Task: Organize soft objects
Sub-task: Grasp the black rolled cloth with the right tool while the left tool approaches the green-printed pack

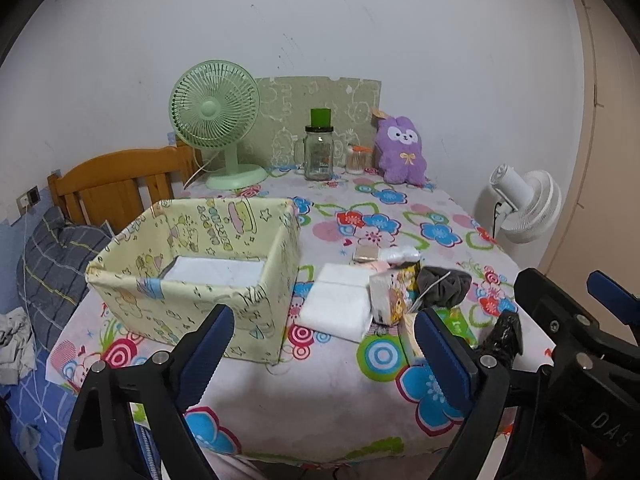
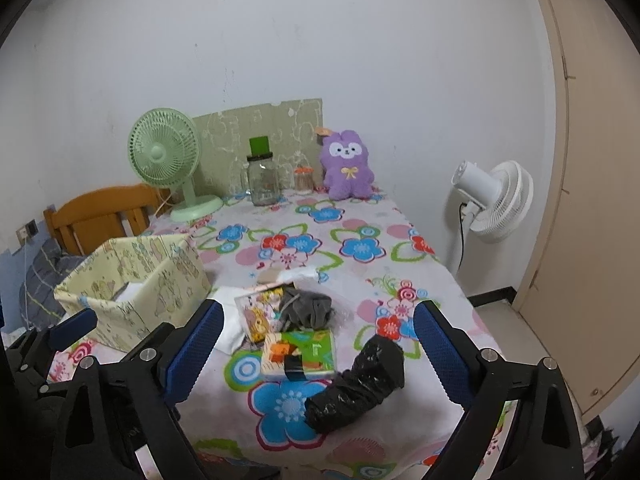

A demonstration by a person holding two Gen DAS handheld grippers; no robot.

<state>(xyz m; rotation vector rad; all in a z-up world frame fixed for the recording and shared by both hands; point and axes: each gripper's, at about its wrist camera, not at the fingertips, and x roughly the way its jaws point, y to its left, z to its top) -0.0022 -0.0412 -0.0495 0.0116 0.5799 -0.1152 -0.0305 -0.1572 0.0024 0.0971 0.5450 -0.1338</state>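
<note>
A pale yellow fabric box (image 1: 256, 312) (image 2: 168, 280) stands on the table's left side with a white pad (image 1: 216, 271) inside. Right of it lies a pile: a white folded cloth (image 1: 340, 304), a cartoon tissue pack (image 1: 390, 296) (image 2: 260, 312), a grey sock (image 1: 444, 286) (image 2: 308, 308), a green tissue pack (image 2: 304, 354) and a black plastic roll (image 2: 360, 384) (image 1: 506, 334). My left gripper (image 1: 324, 356) is open and empty above the near table edge. My right gripper (image 2: 316, 354) is open and empty, over the green pack and black roll.
At the back of the flowered tablecloth (image 1: 320, 412) stand a green desk fan (image 1: 218, 120), a glass jar (image 1: 319, 152), a small cup (image 1: 357, 162) and a purple plush (image 1: 402, 150). A wooden chair (image 1: 116, 184) and bedding are left; a white floor fan (image 2: 496, 200) is right.
</note>
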